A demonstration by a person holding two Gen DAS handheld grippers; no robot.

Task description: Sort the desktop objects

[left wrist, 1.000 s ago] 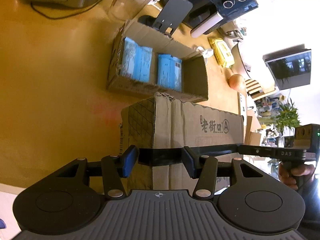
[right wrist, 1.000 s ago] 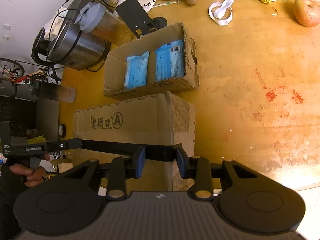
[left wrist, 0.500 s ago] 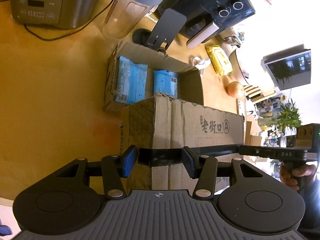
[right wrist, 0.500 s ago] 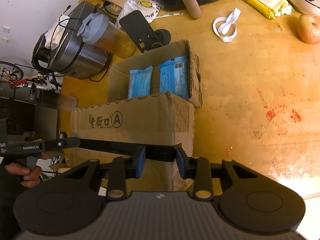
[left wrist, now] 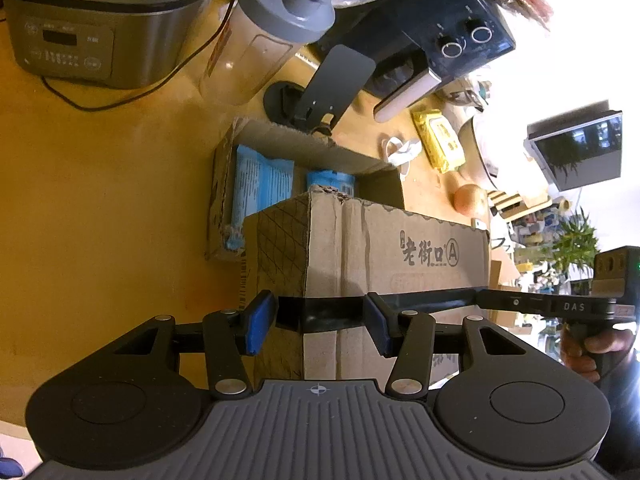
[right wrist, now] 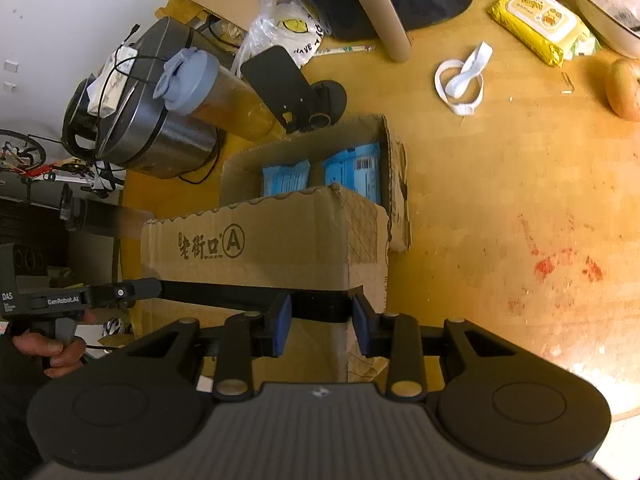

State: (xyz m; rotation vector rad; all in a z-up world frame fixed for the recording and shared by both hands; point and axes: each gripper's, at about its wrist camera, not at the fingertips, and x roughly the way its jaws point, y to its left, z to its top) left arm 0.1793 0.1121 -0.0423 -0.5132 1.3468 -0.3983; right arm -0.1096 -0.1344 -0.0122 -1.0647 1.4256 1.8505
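Note:
A brown printed cardboard box (left wrist: 380,248) (right wrist: 280,240) hangs between both grippers above the wooden table (left wrist: 100,200). My left gripper (left wrist: 318,320) is shut on its near left corner, where a black strip runs between the blue pads. My right gripper (right wrist: 320,324) is shut on the near right corner over the same strip. Just behind it sits an open cardboard box (left wrist: 304,148) (right wrist: 304,148) with two blue packets (left wrist: 260,188) (right wrist: 356,168), partly hidden by the carried box. A hand (left wrist: 592,344) holds the other gripper's handle.
At the back stand a rice cooker (left wrist: 88,32), a shaker bottle (left wrist: 264,40), a black phone stand (left wrist: 332,84) and a dark appliance (left wrist: 432,32). A yellow wipes pack (right wrist: 536,24), a white strap (right wrist: 460,80) and a round fruit (right wrist: 624,88) lie to the right.
Both grippers have carried the printed box upward and toward the back. It now covers more of the open box and its blue packets. The grip on both corners is unchanged.

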